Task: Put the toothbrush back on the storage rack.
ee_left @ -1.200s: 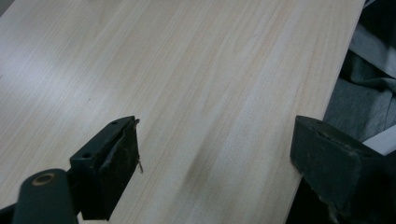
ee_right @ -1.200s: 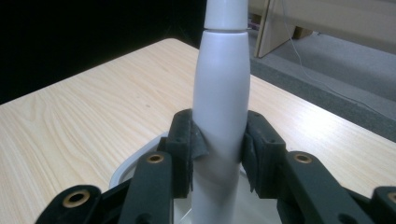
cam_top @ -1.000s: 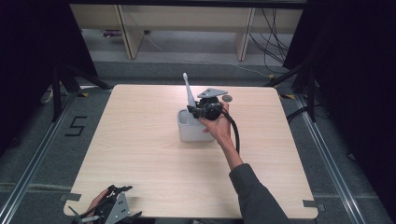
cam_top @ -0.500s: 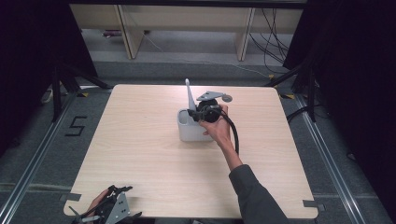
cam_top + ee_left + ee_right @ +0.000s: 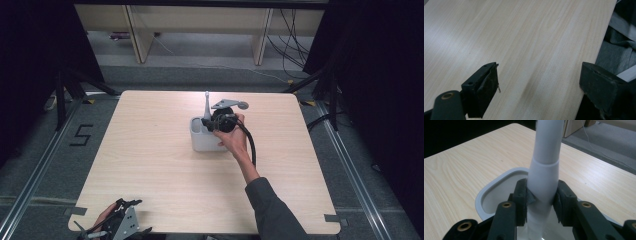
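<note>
A white handle [image 5: 545, 177], long and rounded, is clamped between the pads of the right hand-held gripper [image 5: 541, 198], as seen in the right gripper view; the jaws are pressed against both of its sides at the thicker lower section. Its lower end is lowered into a pale grey container [image 5: 496, 183] with a rounded rim, which stands on the table [image 5: 150, 165] toward the far middle. In the high view the white handle [image 5: 206, 104] is seen rising out of the container [image 5: 202, 142], just beside the right hand-held gripper [image 5: 212, 125].

The placing is judged to be nearly complete: the item is already inside the container but has not yet been let go. What is left is taken to be the release and the withdrawal of the hand.

The long axis is held close to upright, with a slight lean; the slim end is pointed upward and away from the person, the hidden end downward into the container.

The left hand-held gripper [image 5: 539, 85] is held released over the bare near edge of the table, with nothing between its widely parted jaws.
</note>
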`<state>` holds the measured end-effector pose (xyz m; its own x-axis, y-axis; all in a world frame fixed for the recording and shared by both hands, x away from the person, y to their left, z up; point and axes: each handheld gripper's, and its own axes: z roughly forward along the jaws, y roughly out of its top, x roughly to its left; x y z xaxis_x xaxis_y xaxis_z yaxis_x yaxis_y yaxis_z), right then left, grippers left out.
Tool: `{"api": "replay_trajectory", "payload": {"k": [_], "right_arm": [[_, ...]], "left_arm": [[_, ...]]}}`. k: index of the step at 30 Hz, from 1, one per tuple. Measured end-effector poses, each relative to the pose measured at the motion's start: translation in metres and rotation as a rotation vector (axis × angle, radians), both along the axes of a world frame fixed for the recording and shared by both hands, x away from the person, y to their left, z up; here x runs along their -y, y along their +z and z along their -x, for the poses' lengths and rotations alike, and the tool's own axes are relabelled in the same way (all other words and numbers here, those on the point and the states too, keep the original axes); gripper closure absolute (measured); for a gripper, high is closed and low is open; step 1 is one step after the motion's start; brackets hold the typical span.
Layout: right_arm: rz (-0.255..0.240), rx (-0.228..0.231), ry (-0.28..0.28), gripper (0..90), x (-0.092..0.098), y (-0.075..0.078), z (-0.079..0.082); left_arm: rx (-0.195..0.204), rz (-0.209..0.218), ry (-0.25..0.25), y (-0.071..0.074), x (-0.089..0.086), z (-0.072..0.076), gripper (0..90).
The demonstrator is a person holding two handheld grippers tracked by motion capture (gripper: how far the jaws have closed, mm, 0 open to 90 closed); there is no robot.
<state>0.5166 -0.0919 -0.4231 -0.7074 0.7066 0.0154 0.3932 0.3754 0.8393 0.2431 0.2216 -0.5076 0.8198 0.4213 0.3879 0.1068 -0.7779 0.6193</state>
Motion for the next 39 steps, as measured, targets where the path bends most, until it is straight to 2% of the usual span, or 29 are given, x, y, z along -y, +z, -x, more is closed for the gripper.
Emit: {"api": "replay_trajectory", "payload": {"k": [1, 2, 4, 5, 7, 9, 11, 15, 19, 20, 24, 26, 27, 31, 33, 34, 39], "right_arm": [[-0.012, -0.022, -0.015, 66.3, 0.0, 0.0, 0.001], [-0.003, -0.014, -0.019, 66.3, 0.001, 0.0, 0.001], [-0.024, -0.021, -0.023, 66.4, 0.001, -0.001, 0.002], [-0.022, -0.002, -0.011, 66.4, 0.002, 0.0, 0.001], [-0.044, -0.011, -0.022, 66.4, 0.001, 0.002, 0.002], [-0.031, -0.001, -0.007, 66.3, 0.002, 0.004, 0.002], [-0.029, 0.008, -0.004, 65.7, 0.002, 0.004, 0.001], [-0.03, -0.003, -0.013, 63.3, 0.002, 0.003, 0.002], [-0.039, -0.013, -0.028, 54.9, 0.002, 0.003, 0.003], [-0.024, -0.012, -0.028, 53.7, 0.003, 0.004, 0.004], [-0.038, 0.0, -0.022, 50.5, 0.005, 0.006, 0.005], [-0.027, 0.006, -0.026, 48.0, 0.005, 0.008, 0.008], [-0.027, 0.006, -0.026, 48.0, 0.005, 0.008, 0.008], [-0.037, 0.004, -0.027, 46.1, 0.008, 0.01, 0.012], [-0.013, 0.021, -0.024, 45.0, 0.011, 0.012, 0.012], [-0.033, 0.009, -0.03, 44.7, 0.011, 0.011, 0.013], [-0.027, 0.016, -0.022, 42.2, 0.016, 0.013, 0.017]], "left_arm": [[-0.013, -0.005, -0.007, 0.001, 0.0, 0.0, 15.1], [0.006, 0.0, 0.002, 0.0, 0.0, 0.0, 15.1], [0.006, -0.001, 0.003, 0.0, 0.0, 0.0, 15.1], [0.004, -0.001, 0.002, 0.0, 0.0, 0.0, 15.1], [0.005, -0.001, 0.002, 0.0, 0.0, 0.0, 15.1], [-0.005, 0.011, -0.002, 0.0, 0.0, 0.0, 15.1], [0.006, -0.001, 0.002, 0.0, 0.0, 0.0, 15.1], [0.004, -0.002, 0.0, 0.0, 0.0, 0.0, 15.1], [0.003, -0.001, 0.0, 0.0, 0.0, 0.0, 15.1], [0.003, 0.0, 0.001, 0.001, 0.0, 0.0, 15.1], [0.004, 0.0, 0.0, 0.001, 0.0, 0.0, 15.1], [0.005, 0.001, 0.0, 0.001, 0.0, 0.0, 15.1], [-0.006, 0.004, -0.007, 0.002, 0.0, 0.0, 15.1], [0.002, 0.006, -0.002, 0.001, 0.0, 0.0, 15.1], [0.008, 0.002, 0.003, 0.001, 0.0, 0.0, 15.1], [0.006, 0.002, 0.002, 0.001, 0.0, 0.0, 15.1], [0.005, 0.002, 0.002, 0.001, 0.0, 0.0, 15.1]]}}
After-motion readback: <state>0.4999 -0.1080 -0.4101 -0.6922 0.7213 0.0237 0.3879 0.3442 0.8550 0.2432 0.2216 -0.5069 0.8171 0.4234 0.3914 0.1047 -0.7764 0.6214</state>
